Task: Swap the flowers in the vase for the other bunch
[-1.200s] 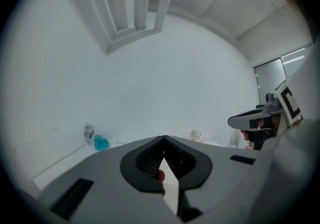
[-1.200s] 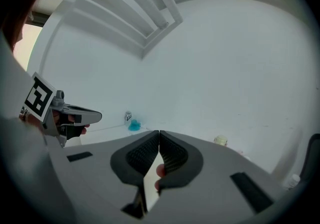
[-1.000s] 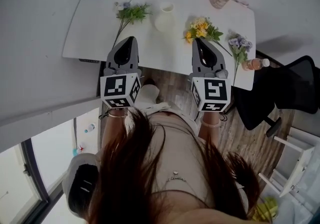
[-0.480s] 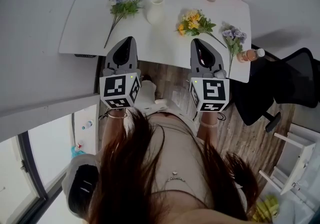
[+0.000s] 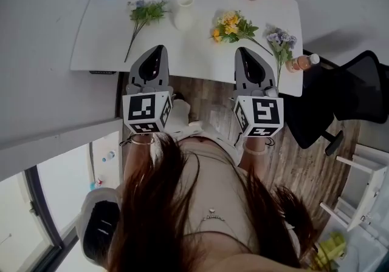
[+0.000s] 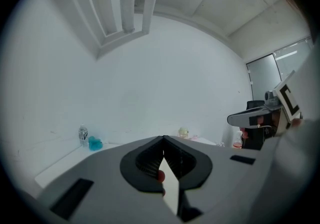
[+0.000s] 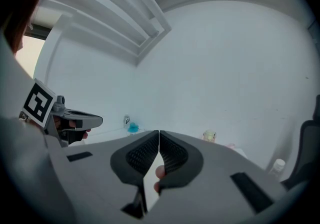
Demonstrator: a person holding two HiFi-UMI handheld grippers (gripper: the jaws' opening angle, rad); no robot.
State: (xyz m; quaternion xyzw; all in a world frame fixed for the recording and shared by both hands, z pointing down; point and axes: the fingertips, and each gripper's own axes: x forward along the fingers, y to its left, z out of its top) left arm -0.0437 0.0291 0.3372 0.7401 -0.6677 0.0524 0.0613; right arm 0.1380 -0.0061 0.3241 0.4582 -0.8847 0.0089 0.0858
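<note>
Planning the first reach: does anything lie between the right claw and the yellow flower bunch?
Nothing visible does: only bare tabletop separates the right claw from the yellow flower bunch. The purple bunch lies to its right, the white vase to its left.

Left claw [image 5: 159, 49], right claw [image 5: 242, 51]: closed, empty

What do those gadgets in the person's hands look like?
The left gripper and right gripper are matching grey wedge-shaped bodies with glossy black tops, tapering to two jaws with black ribbed pads. Each carries a white cube printed with black square markers. A thin bracelet circles each wrist.
</note>
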